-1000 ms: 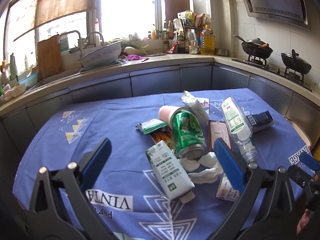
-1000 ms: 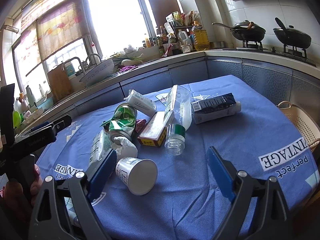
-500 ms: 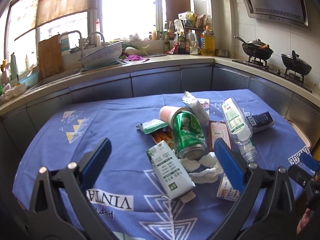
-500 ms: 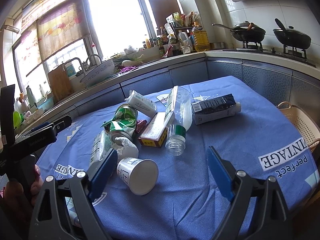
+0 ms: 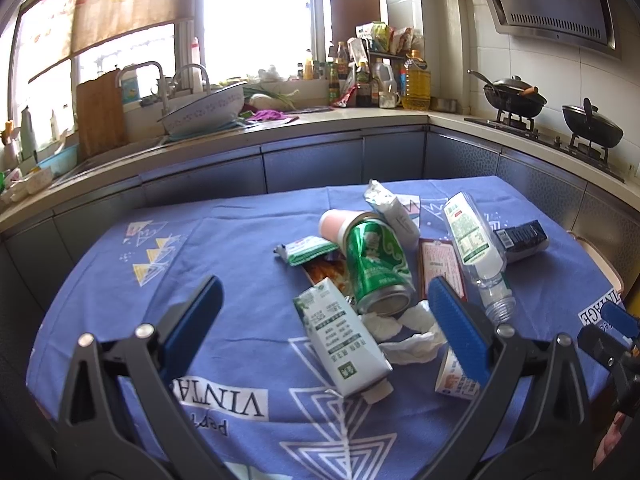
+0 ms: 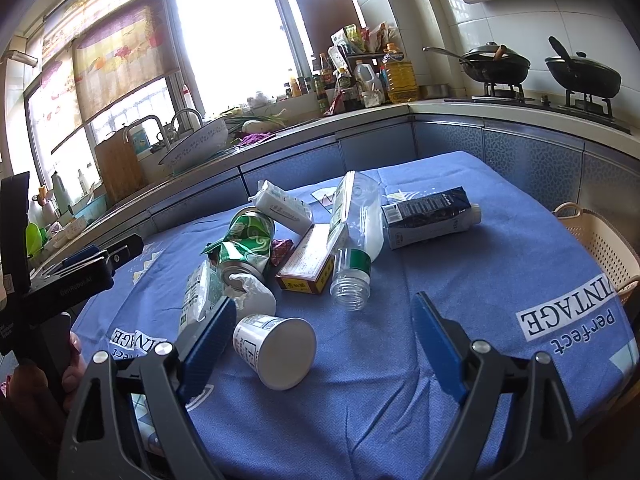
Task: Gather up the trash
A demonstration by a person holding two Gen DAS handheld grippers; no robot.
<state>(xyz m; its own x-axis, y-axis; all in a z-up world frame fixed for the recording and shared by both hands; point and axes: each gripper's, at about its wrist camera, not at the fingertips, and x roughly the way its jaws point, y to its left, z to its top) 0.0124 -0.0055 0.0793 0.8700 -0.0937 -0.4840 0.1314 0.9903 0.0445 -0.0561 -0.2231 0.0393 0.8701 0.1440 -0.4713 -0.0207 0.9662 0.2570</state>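
Both claws tilted down — agape

on the table, the cup lies nearest, the can behind it, the bottle to its right.

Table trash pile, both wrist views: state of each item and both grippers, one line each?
green can: on its side, dented
clear bottle: on its side, uncapped, empty
white cup: tipped over
green-white carton: lying flat
dark carton: lying flat
red box: closed, flat
tissue: crumpled
basket: upright beside table
left gripper: open, empty
right gripper: open, empty
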